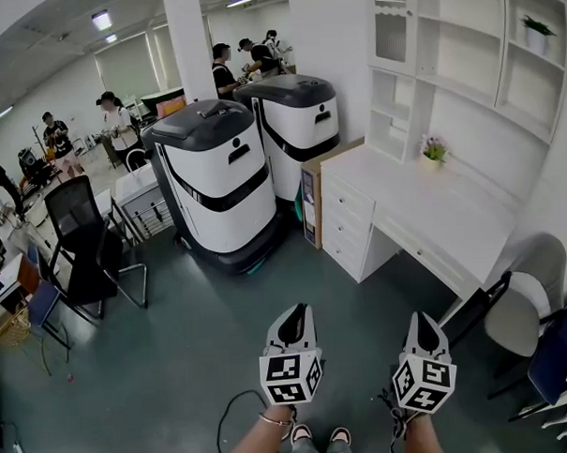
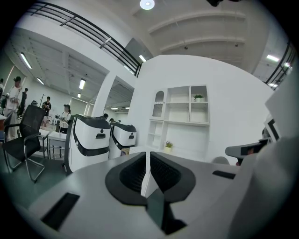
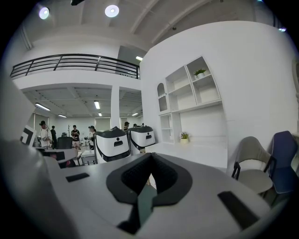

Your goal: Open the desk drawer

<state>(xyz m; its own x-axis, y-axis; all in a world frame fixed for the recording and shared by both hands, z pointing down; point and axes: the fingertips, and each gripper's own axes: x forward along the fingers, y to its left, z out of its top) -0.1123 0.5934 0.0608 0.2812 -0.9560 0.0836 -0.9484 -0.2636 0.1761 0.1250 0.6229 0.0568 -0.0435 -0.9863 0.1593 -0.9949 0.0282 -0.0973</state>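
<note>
Both grippers empty, well apart from the desk
Left gripper [image 1: 295, 314] and right gripper [image 1: 425, 320] hold their jaws together on nothing; white desk [image 1: 442, 214] at one o'clock, its drawers [image 1: 347, 218] closed

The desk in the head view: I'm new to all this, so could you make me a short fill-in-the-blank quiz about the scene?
1. The drawers of the white desk are all ___.
2. A small potted ___ stands on the desk top.
3. Beside the desk stand ___ big white-and-black machines.
4. The left gripper and the right gripper are both shut and hold ___.
Missing words: shut; plant; two; nothing.
</note>
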